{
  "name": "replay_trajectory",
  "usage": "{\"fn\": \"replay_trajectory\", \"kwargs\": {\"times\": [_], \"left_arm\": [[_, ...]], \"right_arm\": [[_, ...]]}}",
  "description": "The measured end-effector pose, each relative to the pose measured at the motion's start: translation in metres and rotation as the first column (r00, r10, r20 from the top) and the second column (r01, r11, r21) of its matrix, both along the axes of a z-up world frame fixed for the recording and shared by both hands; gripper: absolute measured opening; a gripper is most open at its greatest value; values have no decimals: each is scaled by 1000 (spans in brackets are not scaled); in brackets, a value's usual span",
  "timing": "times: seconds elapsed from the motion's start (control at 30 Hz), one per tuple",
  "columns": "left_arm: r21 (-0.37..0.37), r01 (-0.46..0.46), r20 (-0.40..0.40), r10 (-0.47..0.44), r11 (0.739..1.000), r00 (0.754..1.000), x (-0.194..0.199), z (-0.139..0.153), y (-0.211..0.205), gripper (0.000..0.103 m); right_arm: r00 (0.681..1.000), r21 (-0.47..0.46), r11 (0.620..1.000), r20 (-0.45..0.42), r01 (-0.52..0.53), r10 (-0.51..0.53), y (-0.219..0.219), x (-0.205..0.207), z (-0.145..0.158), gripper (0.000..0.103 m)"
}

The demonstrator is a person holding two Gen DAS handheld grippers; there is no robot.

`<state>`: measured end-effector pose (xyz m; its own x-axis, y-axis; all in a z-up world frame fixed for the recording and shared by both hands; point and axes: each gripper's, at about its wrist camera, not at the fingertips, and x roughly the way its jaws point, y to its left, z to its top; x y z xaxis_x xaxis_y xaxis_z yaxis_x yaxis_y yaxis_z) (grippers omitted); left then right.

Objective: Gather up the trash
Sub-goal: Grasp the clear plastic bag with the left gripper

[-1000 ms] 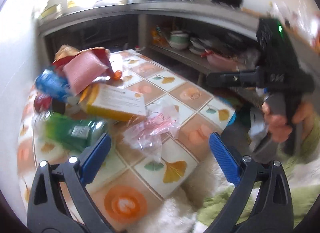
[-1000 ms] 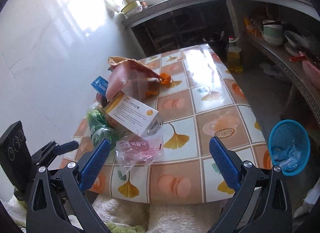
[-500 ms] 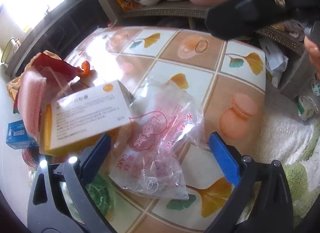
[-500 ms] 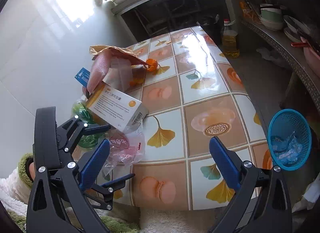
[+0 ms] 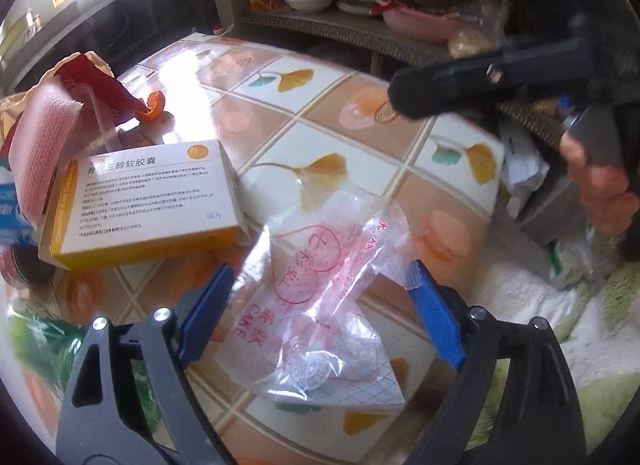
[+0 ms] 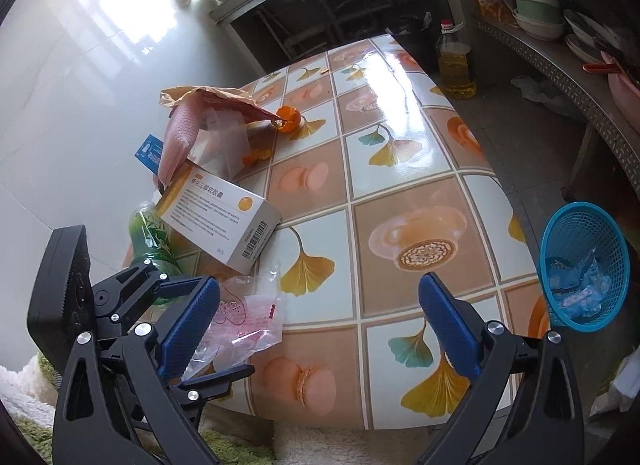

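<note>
A clear plastic bag with red print (image 5: 316, 297) lies on the tiled table near its front edge; it also shows in the right wrist view (image 6: 244, 321). My left gripper (image 5: 320, 313) is open with its blue pads on either side of the bag. My right gripper (image 6: 320, 325) is open and empty above the table's front edge, to the right of the bag. A white and yellow medicine box (image 5: 148, 205) leans on a green bottle (image 6: 150, 233). Orange peel (image 6: 289, 119) lies by a pink and red wrapper (image 6: 188, 133).
A blue mesh basket (image 6: 584, 265) holding bluish trash sits on the floor off the table's right side. An oil bottle (image 6: 456, 61) stands behind the table. Shelves with bowls (image 6: 536, 13) run along the right. A white wall is to the left.
My left gripper has moved forward and down, so the plastic bag now lies between its open fingers. The right gripper has shifted slightly and stays open.
</note>
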<state>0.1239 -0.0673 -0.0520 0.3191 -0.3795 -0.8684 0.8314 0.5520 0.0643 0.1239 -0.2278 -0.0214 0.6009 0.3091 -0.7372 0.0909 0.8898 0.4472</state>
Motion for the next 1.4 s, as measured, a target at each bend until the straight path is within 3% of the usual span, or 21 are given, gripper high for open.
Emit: {"fn": "replay_trajectory", "kwargs": {"times": [0.13, 0.3, 0.37, 0.57, 0.83, 1.17, 1.4], "left_arm": [[32, 37, 23, -37, 999, 999, 4, -3, -3, 86], [17, 17, -49, -16, 1000, 999, 17, -7, -3, 86], [1, 4, -88, -4, 1000, 996, 21, -7, 0, 78], [5, -8, -86, 8, 1000, 996, 17, -5, 5, 59], [1, -46, -86, 46, 999, 995, 13, -1, 5, 43], [-81, -124, -102, 115, 989, 988, 5, 13, 15, 37], [-182, -175, -112, 156, 968, 981, 4, 37, 33, 37]], "right_arm": [[1000, -1, 1000, 4, -9, 9, 3, 0, 0, 97], [1000, 6, 1000, 2, -5, 5, 2, -1, -1, 97], [1000, 9, 1000, 3, -2, 2, 1, -1, 0, 97], [1000, 8, 1000, 15, -1, 1, 0, -3, 3, 97], [999, -4, 1000, 35, 0, 0, 3, -10, 9, 97], [997, -16, 1000, 76, -6, 7, 0, -9, 24, 95], [990, -4, 999, 130, -46, 46, 1, 21, 50, 89]]}}
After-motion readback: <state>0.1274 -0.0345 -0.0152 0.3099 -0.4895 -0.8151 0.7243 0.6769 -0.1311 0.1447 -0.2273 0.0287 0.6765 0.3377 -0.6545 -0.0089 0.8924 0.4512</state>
